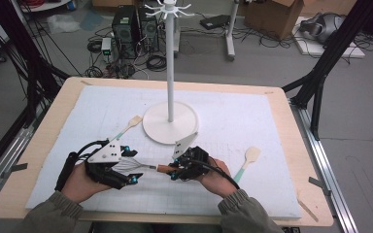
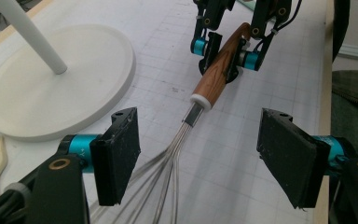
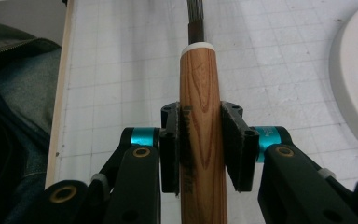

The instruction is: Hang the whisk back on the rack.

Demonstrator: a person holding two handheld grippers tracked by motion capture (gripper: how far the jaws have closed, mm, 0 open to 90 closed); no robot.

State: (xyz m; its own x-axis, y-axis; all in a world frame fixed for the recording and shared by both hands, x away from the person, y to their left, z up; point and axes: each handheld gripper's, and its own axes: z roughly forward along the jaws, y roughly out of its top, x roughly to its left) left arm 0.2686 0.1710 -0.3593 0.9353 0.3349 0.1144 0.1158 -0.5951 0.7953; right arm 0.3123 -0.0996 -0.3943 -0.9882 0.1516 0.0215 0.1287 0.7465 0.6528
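A whisk with a wooden handle (image 1: 163, 168) and thin wire loops (image 1: 135, 165) lies level just above the white mat, between my two grippers. My right gripper (image 1: 174, 170) is shut on the handle; in the right gripper view both pads (image 3: 235, 144) press the wood (image 3: 200, 93). My left gripper (image 1: 130, 165) stands open around the wire end. In the left gripper view the wires (image 2: 168, 158) run between the wide-set pads (image 2: 121, 158), close to the left one, and farther off the right gripper (image 2: 226, 51) clamps the handle (image 2: 216, 72).
A white hanging stand with a round base (image 1: 170, 127) and a tall pole (image 1: 170, 73) stands mid-table behind the grippers. One pale spatula (image 1: 131, 124) lies left of the base, another (image 1: 248, 159) to the right of my right hand. The mat (image 1: 272, 121) covers most of the wooden table.
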